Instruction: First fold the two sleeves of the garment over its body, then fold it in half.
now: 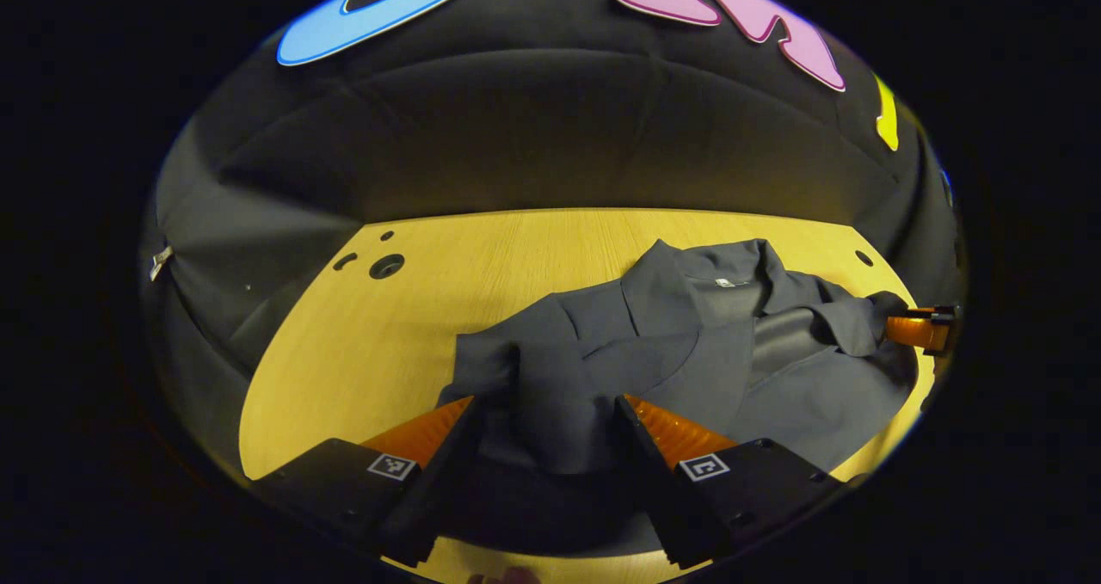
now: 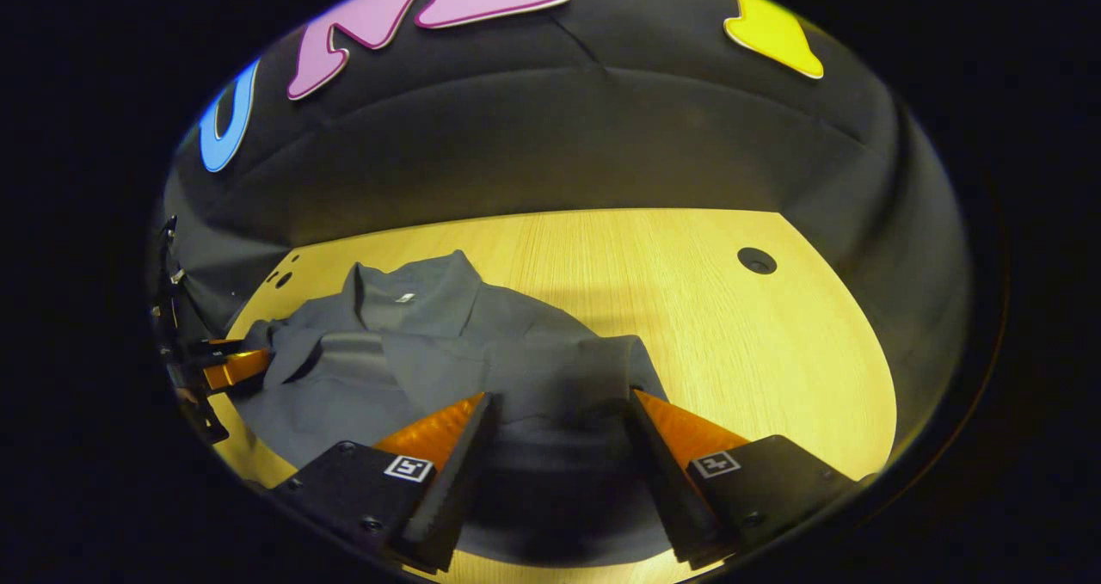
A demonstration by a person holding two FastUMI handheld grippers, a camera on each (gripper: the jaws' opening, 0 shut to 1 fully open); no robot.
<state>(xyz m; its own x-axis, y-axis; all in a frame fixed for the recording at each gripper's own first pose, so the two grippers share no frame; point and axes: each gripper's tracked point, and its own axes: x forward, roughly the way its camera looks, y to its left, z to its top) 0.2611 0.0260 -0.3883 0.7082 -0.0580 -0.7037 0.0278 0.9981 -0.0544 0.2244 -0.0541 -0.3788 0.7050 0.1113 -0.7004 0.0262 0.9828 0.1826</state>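
Where fingers spread wide, garment (image 1: 688, 343) between left hand-held gripper (image 1: 550, 416).

My left gripper (image 1: 546, 408) and right gripper (image 2: 557, 403) each carry black blocks with screws and a square coded tag at five and seven o'clock.

A wooden table (image 1: 413, 326) with round holes (image 2: 757, 261).

I count one dark garment (image 1: 688, 343) lying on one wooden table (image 1: 482, 257), and two grippers: my left gripper (image 1: 546, 412) and right gripper (image 2: 559, 412).
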